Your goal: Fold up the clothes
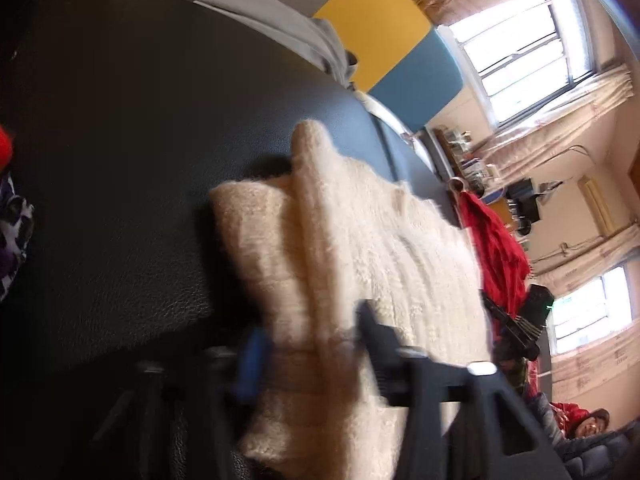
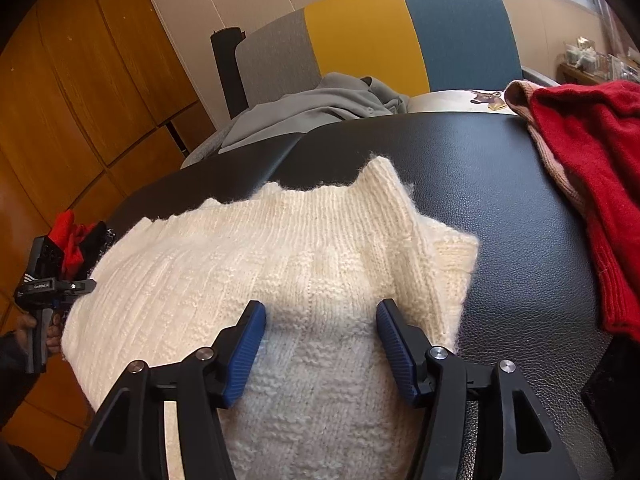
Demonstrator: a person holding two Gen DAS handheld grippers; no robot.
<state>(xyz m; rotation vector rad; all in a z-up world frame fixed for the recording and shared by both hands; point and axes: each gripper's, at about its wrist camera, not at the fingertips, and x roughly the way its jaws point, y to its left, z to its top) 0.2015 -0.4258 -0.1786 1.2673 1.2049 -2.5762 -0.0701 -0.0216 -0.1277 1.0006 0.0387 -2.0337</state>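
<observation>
Left wrist view: the left gripper (image 1: 316, 344) is clamped on a fold of the cream knitted sweater (image 1: 360, 248), cloth bunched between its blurred fingers. This sweater lies on the black leather worktop (image 1: 120, 140). Right wrist view: the right gripper (image 2: 322, 320) hangs over the sweater (image 2: 280, 264), its 2 blue pads (image 2: 250, 344) apart and gripping nothing. A red garment (image 2: 592, 168) lies on the worktop's (image 2: 480, 168) right side, apart from the sweater.
</observation>
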